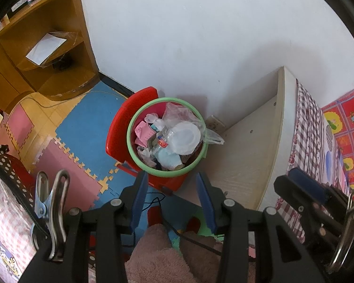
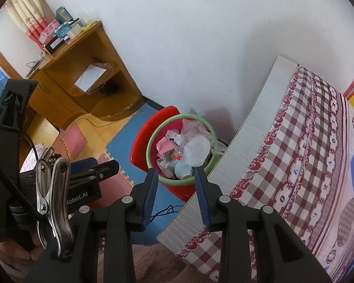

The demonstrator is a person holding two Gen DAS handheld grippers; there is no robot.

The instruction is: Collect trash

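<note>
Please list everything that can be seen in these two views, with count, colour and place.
trash bin: one, red with a green rim, on the floor by the white wall, filled with trash
plastic lid: one, clear, on top of the trash
plastic bag: one, clear, at the bin's far side
wooden desk: one, brown, in the corner
alarm clock: one, blue, on the desk
foam mats: several, blue and pink, on the floor
bed: one, checked red and white cover, beside the bin
left gripper: black with blue pads, open, empty
right gripper: the same, open, empty
</note>
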